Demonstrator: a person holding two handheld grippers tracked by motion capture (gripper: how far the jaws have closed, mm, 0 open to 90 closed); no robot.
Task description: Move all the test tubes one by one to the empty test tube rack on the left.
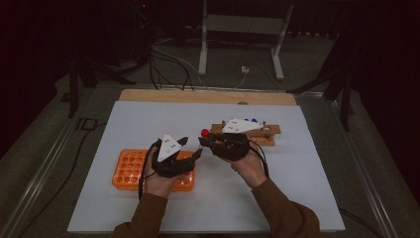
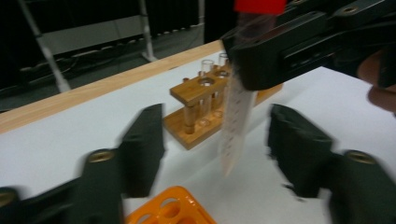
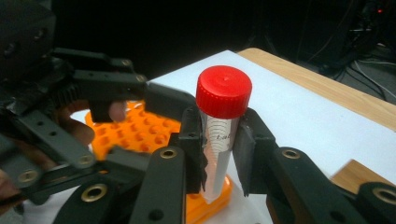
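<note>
A clear tube with a red cap stands upright between the pads of my right gripper, which is shut on it just below the cap. In the high view the cap shows above the right gripper, mid-table. My left gripper faces it with its jaws apart on either side of the tube's pointed lower end, and neither pad touches it. The left gripper hovers over the right end of an orange tube rack.
A wooden rack holding clear tubes stands behind the right gripper. The orange rack's holes look empty. The white mat lies on a board whose wooden edge runs along the far side.
</note>
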